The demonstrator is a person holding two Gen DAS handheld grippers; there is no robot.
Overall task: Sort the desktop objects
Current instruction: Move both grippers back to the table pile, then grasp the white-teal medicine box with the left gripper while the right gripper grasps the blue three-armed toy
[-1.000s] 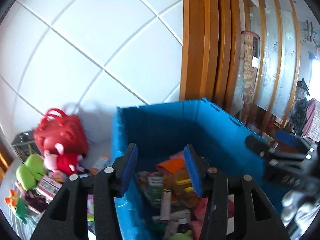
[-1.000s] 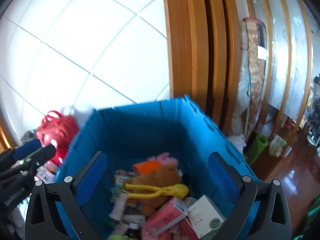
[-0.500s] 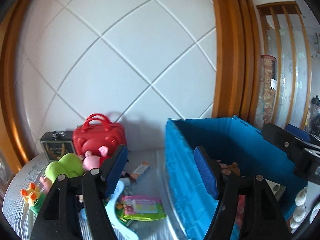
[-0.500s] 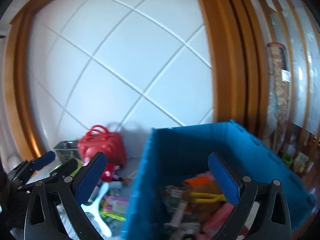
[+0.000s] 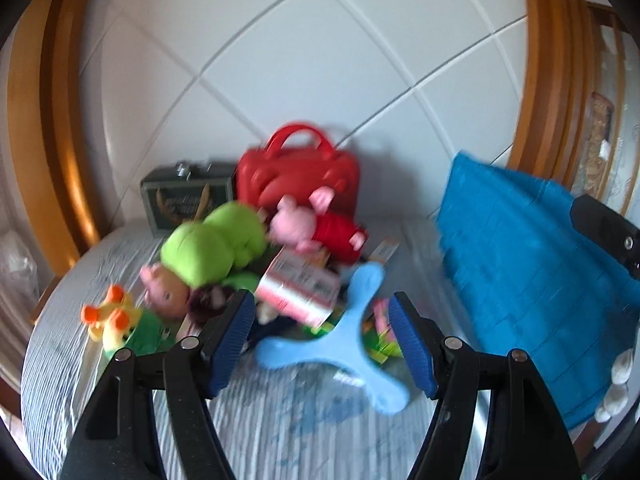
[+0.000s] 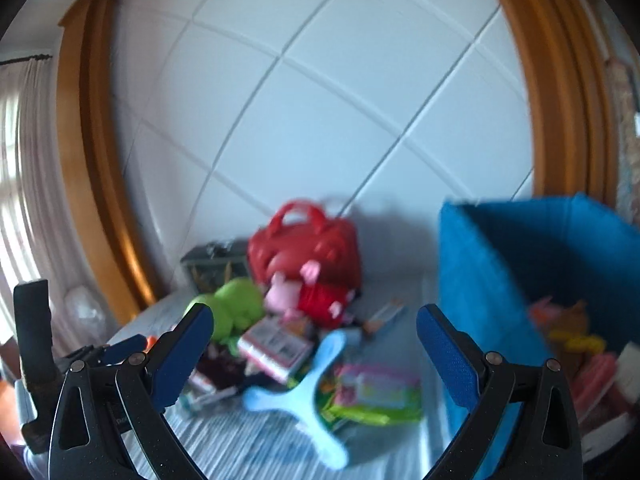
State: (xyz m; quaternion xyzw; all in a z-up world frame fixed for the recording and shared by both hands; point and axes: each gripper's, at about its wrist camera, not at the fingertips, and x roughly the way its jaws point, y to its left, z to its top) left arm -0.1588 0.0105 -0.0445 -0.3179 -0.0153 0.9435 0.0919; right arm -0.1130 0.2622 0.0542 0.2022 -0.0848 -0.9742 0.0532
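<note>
Both views have swung away from the blue bin [image 6: 500,272] toward the toy pile since a second ago. My left hand-held gripper [image 5: 322,344] hangs with fingers apart and empty above the light-blue three-armed toy [image 5: 340,340] on the striped surface [image 5: 280,432]. My right hand-held gripper [image 6: 316,356] is spread wide, empty too. Behind lie a green plush [image 5: 212,244], a pink pig plush [image 5: 316,228] and a red handbag [image 5: 300,176].

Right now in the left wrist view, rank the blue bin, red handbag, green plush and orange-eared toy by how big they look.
1. blue bin, though it's nearer
2. red handbag
3. green plush, close to the handbag, unsure
4. orange-eared toy
</note>
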